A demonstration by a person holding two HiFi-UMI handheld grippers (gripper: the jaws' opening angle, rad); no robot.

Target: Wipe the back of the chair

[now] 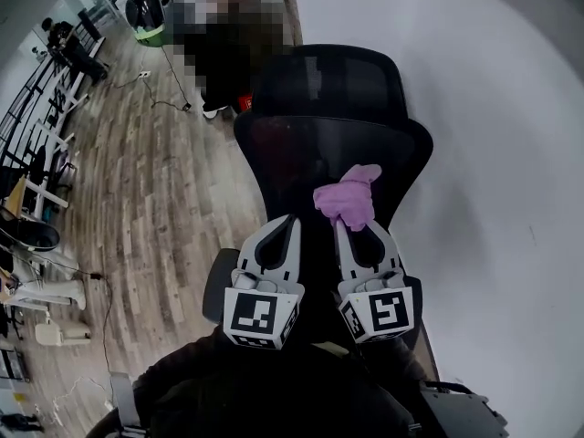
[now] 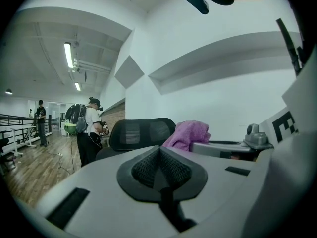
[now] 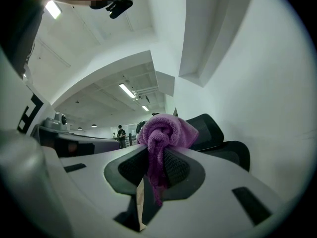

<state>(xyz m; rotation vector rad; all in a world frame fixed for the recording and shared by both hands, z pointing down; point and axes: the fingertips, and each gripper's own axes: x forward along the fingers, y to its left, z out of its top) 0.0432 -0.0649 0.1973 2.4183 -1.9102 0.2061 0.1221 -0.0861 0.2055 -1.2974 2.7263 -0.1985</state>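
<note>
A black mesh office chair point(image 1: 333, 130) stands below me, its headrest point(image 1: 328, 76) farthest from me. My right gripper point(image 1: 351, 224) is shut on a bunched purple cloth point(image 1: 349, 195), which hangs over the upper backrest. In the right gripper view the purple cloth point(image 3: 162, 133) bulges out between the pads, with the chair point(image 3: 218, 143) behind it. My left gripper point(image 1: 290, 219) is shut with nothing in it, just left of the cloth. The left gripper view shows the headrest point(image 2: 142, 133) and the cloth point(image 2: 188, 134) beyond its closed jaws.
A white wall point(image 1: 493, 153) runs close along the chair's right side. Wooden floor point(image 1: 146, 199) spreads to the left, with desks and railings point(image 1: 36, 144) at its far edge. A person with a backpack point(image 2: 84, 128) stands beyond the chair.
</note>
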